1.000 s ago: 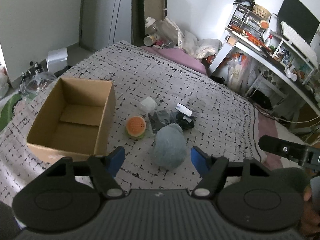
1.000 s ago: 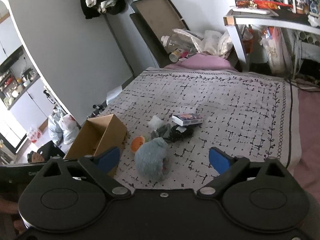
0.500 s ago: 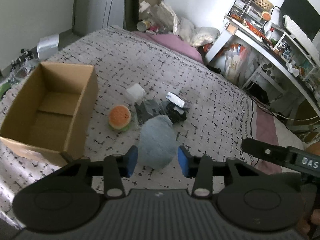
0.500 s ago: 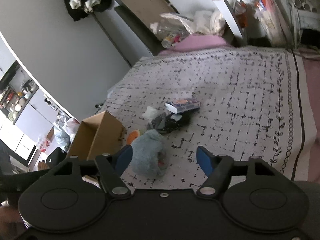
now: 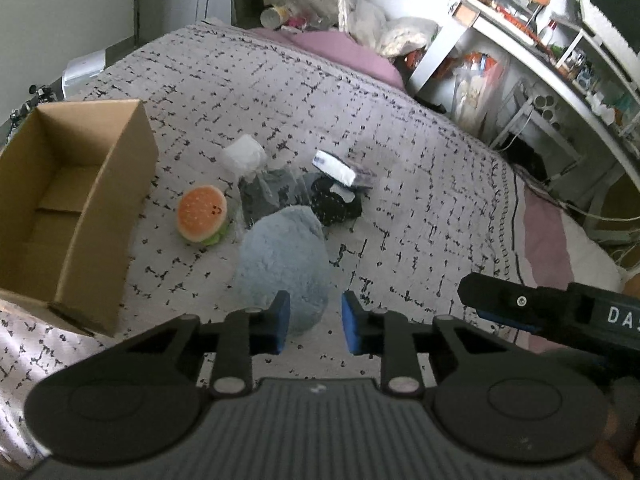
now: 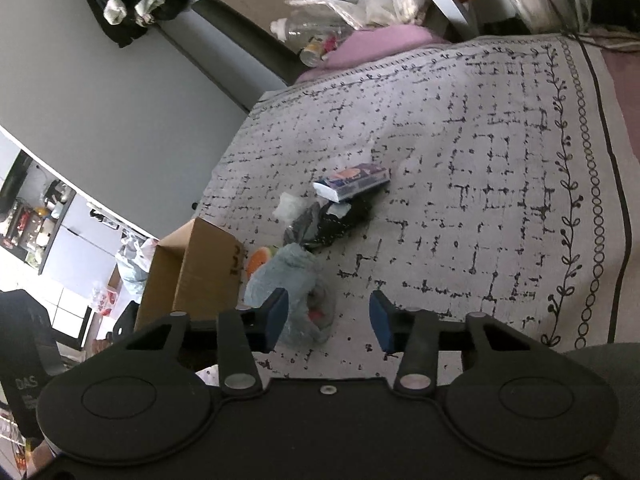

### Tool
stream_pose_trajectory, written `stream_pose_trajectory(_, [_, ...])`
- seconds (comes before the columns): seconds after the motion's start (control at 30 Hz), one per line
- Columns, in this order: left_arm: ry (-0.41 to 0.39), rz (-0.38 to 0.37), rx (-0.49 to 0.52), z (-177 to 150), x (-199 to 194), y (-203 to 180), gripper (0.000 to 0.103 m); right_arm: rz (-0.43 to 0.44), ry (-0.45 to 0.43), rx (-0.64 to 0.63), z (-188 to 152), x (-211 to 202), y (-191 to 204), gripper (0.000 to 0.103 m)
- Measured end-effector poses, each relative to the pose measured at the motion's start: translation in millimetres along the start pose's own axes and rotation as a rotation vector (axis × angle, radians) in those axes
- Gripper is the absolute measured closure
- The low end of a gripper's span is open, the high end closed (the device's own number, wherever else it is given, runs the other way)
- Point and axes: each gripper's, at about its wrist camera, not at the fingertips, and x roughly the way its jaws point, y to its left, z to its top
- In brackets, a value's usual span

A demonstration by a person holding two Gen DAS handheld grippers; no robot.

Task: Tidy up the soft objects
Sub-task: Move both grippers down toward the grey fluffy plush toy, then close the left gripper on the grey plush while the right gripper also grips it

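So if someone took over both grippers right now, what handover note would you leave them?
Left gripper: jaws just been narrowing, open, nothing gripped, just short of the grey-blue plush.
Right gripper: also been closing, open, holding nothing.
Things: plush, burger toy, dark bagged cloth items and small printed box lie clustered on the bedspread; cardboard box beside them.
Done: nothing boxed as far as its visible part shows.
Left: probably grasp the plush first, then box the other soft items.

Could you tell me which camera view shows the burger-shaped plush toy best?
The left wrist view shows the burger plush best: its orange bun, little face and green edge are in plain sight between the cardboard box and the blue-grey plush. The right wrist view shows only an orange sliver of it behind the blue-grey plush.
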Motion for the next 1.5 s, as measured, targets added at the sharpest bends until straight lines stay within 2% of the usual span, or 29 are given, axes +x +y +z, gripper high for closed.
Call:
stream_pose_trajectory(0.3, [0.045, 0.042, 0.032, 3.1, 30.3, -7.1, 0.073, 0.022, 0.032, 0.036, 4.1, 13.1, -9.6, 0.06])
stream_pose_trajectory(0.47, [0.032, 0.054, 0.051, 5.5, 32.9, -4.3, 0.072, 0.04, 0.047, 0.06, 6.3, 23.3, -12.0, 0.06])
stream_pose_trajectory(0.77, [0.0, 0.158, 0.073, 6.0, 31.5, 8.4, 0.067, 0.089, 0.082, 0.092, 6.8, 42.6, -5.9, 0.06])
stream_pose_trajectory(0.9, [-0.008, 0.197, 0.043, 3.8, 34.9, 24.8, 0.066, 0.108, 0.086, 0.086, 4.8, 48.7, -1.2, 0.06])
stream_pose_trajectory(1.2, [-0.064, 0.136, -0.058, 1.7, 30.1, 50.8, 0.077, 0.196, 0.116, 0.119, 2.3, 80.7, 11.4, 0.062])
stream_pose_trajectory(1.37, [-0.062, 0.1, -0.104, 0.7, 29.4, 61.4, 0.079, 0.137, 0.167, 0.093, -7.5, 108.8, 24.5, 0.062])
stream_pose_trajectory(1.5, [-0.063, 0.082, -0.14, 0.6, 29.5, 69.5, 0.079, 0.139, 0.169, 0.095, -12.4, 118.2, 30.5, 0.062])
